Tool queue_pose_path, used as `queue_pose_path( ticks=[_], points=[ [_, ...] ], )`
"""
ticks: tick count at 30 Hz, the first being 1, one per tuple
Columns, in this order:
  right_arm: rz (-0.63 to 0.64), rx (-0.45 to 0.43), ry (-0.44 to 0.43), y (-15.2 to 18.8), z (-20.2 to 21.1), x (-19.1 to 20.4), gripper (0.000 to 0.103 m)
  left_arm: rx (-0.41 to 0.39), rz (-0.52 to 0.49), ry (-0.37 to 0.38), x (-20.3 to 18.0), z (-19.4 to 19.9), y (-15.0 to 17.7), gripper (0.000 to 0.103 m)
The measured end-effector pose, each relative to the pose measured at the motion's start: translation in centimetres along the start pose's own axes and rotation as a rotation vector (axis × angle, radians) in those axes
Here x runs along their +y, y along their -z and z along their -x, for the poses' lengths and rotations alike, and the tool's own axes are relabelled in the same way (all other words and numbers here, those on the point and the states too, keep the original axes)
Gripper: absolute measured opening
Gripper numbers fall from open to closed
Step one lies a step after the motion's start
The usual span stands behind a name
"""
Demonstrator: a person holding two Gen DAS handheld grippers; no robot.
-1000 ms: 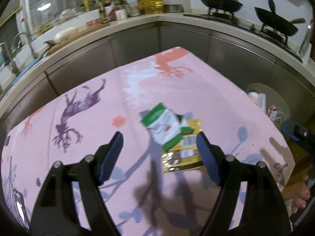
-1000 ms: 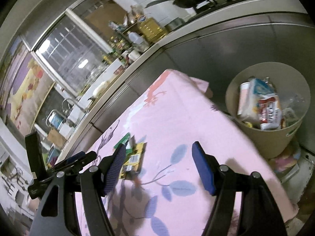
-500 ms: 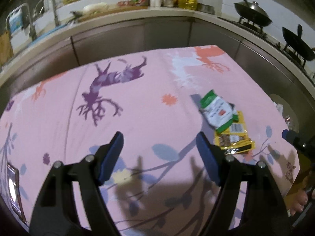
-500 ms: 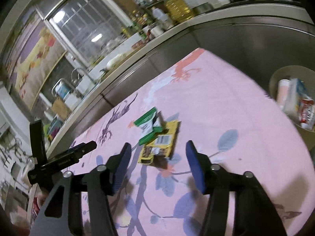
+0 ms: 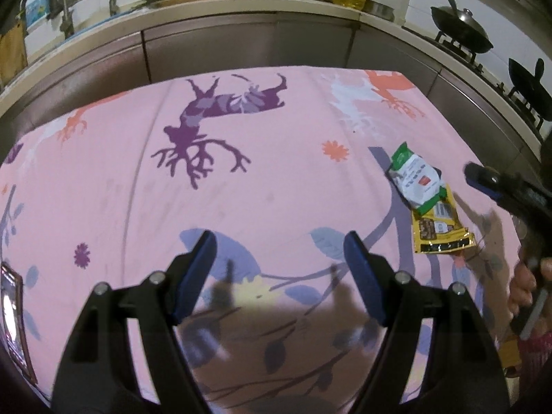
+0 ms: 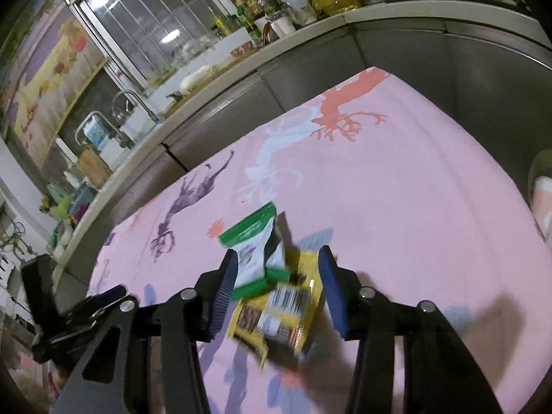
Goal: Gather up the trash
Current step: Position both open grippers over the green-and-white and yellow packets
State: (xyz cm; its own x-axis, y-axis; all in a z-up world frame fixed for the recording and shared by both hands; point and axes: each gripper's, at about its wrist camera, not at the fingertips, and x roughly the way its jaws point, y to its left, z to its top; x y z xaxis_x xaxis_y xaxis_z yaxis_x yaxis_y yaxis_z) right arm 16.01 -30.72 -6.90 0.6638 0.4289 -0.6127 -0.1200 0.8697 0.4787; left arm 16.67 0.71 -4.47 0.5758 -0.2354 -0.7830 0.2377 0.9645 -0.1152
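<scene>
Right claw point(image 6: 277, 272): we find its blue pads astride two wrappers, one pad at either side, the gap half wide. The last two readings of its opening barely differ, so we call no closing. Whether the pads press the wrappers we cannot tell; the left pad looks to meet the edge of the white one.

Left claw point(image 5: 279, 262): we note it spread wide with nothing between its pads, hanging over bare patterned cloth, well apart from the wrappers.

Green-and-white wrapper point(image 6: 257, 252): we record it lying partly on top of the yellow one, its green-banded end toward the far side of the surface.

Yellow wrapper point(image 6: 286, 314): flat on the cloth, barcode panel up, its near end lying below the right claw's pads.

Surface point(image 5: 276, 179): we list it covered by a pink cloth printed with deer, leaves and flowers.

Hand point(image 5: 524, 293): seen from the left wrist at the right edge, gripping the handle of the right claw.

Bin point(image 6: 541, 186): only a sliver shows at the right edge, beyond the surface's edge.

Background: we count a kitchen worktop point(image 5: 241, 3) with bottles, a sink tap and two woks point(image 5: 462, 29) on a hob.
</scene>
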Motion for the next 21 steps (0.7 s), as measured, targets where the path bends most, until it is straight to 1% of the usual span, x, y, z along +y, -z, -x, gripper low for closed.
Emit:
queue_pose_path(
  ticks=[3, 6, 8, 10, 12, 14, 15, 18, 21],
  points=[
    [0.002, 0.037, 0.01, -0.7, -2.0, 0.1, 0.046, 0.007, 0.011, 0.006, 0.6, -0.2, 0.0, 0.073],
    [-0.013, 0.094, -0.011, -0.9, -4.0, 0.5, 0.046, 0.009, 0.018, 0.013, 0.8, -0.2, 0.1, 0.073],
    [-0.014, 0.136, -0.036, -0.5, -5.1, 1.7, 0.046, 0.009, 0.022, 0.015, 1.0, -0.1, 0.1, 0.073],
    [0.031, 0.184, -0.108, 0.6, -5.8, 4.3, 0.046, 0.004, 0.028, 0.016, 1.2, 0.0, 0.1, 0.073],
    [0.12, 0.222, -0.185, 2.0, -5.6, 7.7, 0.046, -0.001, 0.034, 0.016, 1.6, 0.2, 0.1, 0.073],
    [0.154, 0.208, -0.212, 2.7, -4.8, 9.3, 0.046, -0.004, 0.042, 0.014, 2.0, 0.4, 0.1, 0.073],
    [0.155, 0.186, -0.228, 3.0, -3.8, 9.8, 0.046, -0.006, 0.05, 0.014, 2.3, 0.6, 0.1, 0.073],
    [0.147, 0.142, -0.23, 3.5, -1.8, 9.8, 0.046, -0.007, 0.057, 0.015, 2.8, 0.8, 0.3, 0.073],
    [0.129, 0.121, -0.217, 4.5, 0.0, 8.9, 0.046, -0.008, 0.058, 0.017, 3.0, 1.0, 0.6, 0.073]
  ],
)
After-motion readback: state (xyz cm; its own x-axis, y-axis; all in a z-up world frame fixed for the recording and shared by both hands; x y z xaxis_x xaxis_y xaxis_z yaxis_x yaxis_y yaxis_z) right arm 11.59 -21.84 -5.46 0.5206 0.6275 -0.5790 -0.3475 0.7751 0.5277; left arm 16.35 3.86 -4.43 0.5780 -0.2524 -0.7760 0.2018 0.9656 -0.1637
